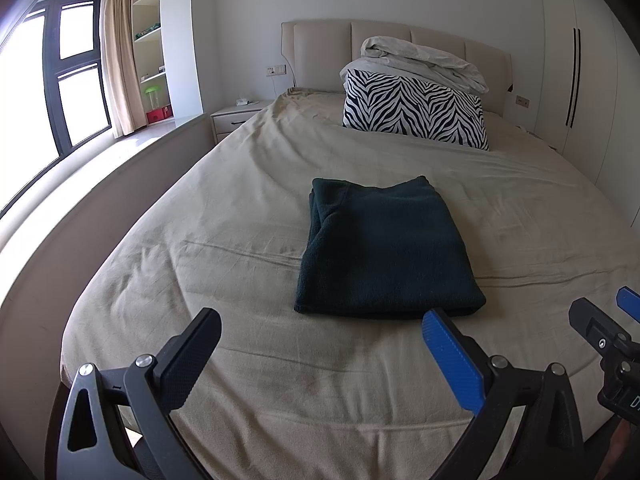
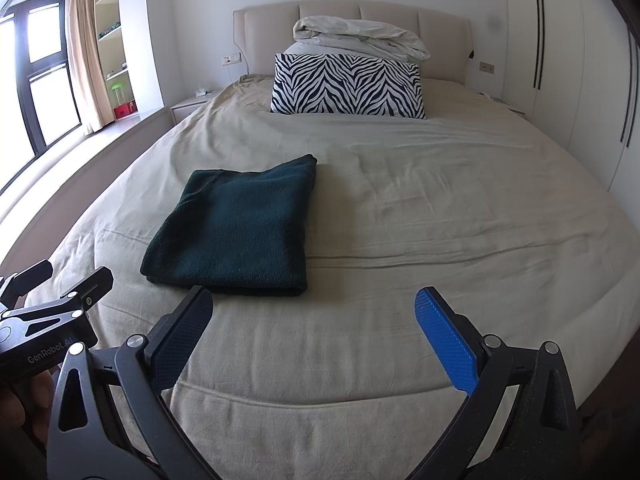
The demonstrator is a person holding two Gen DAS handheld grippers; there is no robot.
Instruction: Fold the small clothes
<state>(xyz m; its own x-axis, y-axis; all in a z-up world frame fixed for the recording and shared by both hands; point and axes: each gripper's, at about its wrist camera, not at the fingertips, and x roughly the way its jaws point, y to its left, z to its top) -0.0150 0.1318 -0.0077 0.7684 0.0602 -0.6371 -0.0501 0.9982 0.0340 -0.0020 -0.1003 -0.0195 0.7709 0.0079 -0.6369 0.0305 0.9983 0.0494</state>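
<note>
The left tongs [image 1: 320, 338] hang above the near end of the bed with their jaws spread wide and nothing between them, one finger faced in black and the other in blue. The right tongs [image 2: 314, 316] are held just beside them at about the same height, also wide apart and empty. Just beyond both pairs lies the dark green cloth [image 1: 386, 248], folded into a flat, roughly rectangular packet on the beige bed sheet [image 1: 224, 208]. Its long axis runs away from the tongs toward the headboard [image 1: 380, 40], leaning slightly, so that its near short edge faces the tongs and its far short edge points at the pillows. The near edge is a thick rounded fold; along the left side the stacked layers show as a soft ridge. From the right wrist view the cloth [image 2: 240, 226] sits left of centre, its near edge close to the black finger tip. Farther up the bed a zebra-striped pillow [image 1: 416, 110] lies crosswise, with a crumpled white duvet [image 1: 424, 62] piled behind it against the headboard. A window and open shelves stand to the left, a white wardrobe [image 2: 580, 60] to the right.
</note>
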